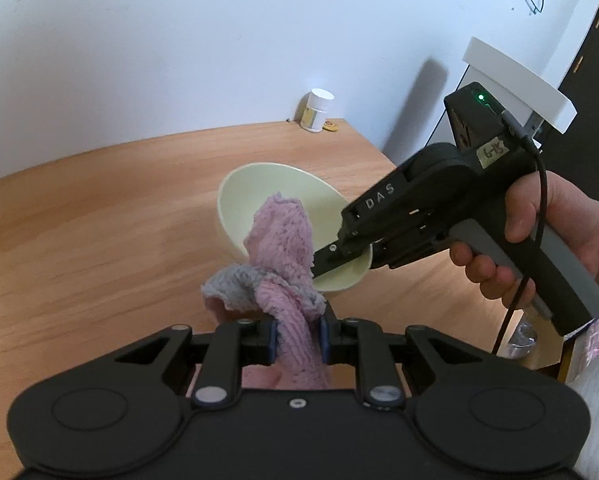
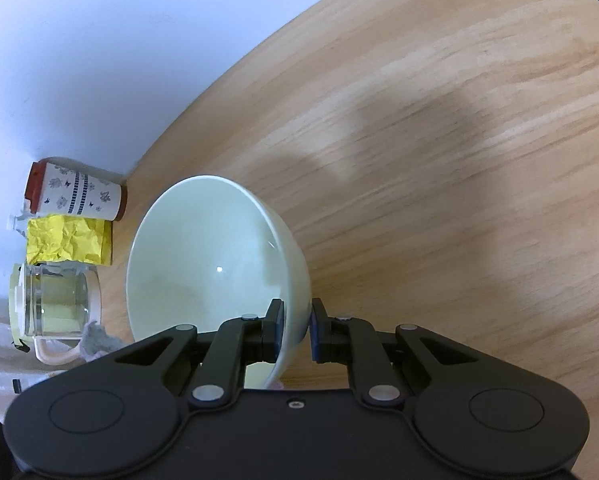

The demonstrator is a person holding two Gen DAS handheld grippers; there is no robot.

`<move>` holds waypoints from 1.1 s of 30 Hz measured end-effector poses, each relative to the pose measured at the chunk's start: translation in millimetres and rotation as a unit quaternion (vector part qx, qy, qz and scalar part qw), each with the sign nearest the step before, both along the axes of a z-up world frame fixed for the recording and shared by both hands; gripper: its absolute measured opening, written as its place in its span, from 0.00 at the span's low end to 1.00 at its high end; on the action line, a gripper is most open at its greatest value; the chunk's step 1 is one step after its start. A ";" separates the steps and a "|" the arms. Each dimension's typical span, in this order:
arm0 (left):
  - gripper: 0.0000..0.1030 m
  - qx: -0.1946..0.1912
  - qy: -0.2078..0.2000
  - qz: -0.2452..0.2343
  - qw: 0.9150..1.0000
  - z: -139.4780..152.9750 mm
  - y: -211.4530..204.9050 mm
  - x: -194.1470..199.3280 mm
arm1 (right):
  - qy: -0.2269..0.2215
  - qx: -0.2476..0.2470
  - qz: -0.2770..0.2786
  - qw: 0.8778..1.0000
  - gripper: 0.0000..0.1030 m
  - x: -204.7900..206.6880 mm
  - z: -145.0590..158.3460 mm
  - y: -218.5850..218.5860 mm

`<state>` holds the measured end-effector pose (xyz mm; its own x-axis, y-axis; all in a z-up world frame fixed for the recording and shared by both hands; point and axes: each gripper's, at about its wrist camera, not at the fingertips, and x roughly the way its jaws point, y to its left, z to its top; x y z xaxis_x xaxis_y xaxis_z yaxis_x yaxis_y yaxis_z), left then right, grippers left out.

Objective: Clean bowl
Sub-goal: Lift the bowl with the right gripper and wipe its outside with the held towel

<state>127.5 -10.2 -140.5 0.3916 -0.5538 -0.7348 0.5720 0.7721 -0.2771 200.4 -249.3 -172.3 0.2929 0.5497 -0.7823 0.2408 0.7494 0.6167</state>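
1. Above the wooden surface [image 1: 99,208], one pale green bowl [image 1: 275,200] is held tilted on its side, its opening turned toward the left wrist camera.
2. The right tongs [image 2: 295,332] are closed on the bowl's rim, one finger inside the wall and one outside; in the left wrist view, the same tongs [image 1: 339,256] come in from the right, gripped by a bare hand [image 1: 539,240].
3. The left tongs [image 1: 297,338] are clamped on one pink and grey cloth [image 1: 279,256]; the cloth bunches up past the fingers and rises in front of the bowl's opening, hiding part of its lower rim.
4. I cannot tell whether the cloth touches the bowl's inside.
5. At the far edge of the surface, by the wall, stands one white-capped bottle [image 1: 317,111] with one small yellow round thing [image 1: 331,125] just beside it, both well apart from the bowl.
6. A white box-like unit [image 1: 519,84] sits beyond the surface's right corner, behind the right tongs.
7. In the right wrist view, three things line the wall beyond the bowl: one patterned canister with a red lid [image 2: 75,192], one crumpled yellow packet [image 2: 67,240] and one glass pitcher with a white handle [image 2: 55,304].
8. A scrap of grey cloth [image 2: 95,340] shows near the pitcher's handle.
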 end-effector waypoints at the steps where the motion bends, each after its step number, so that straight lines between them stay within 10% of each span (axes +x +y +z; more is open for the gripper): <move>1: 0.18 -0.003 0.002 0.001 1.000 -0.7 0.3 -0.4 | 0.002 0.002 -0.002 1.000 0.15 0.2 0.1 0.1; 33: 0.18 -0.041 -0.003 -0.034 0.999 -6.8 -14.5 -6.4 | -0.019 0.042 0.001 0.999 0.16 -2.5 20.2 -0.7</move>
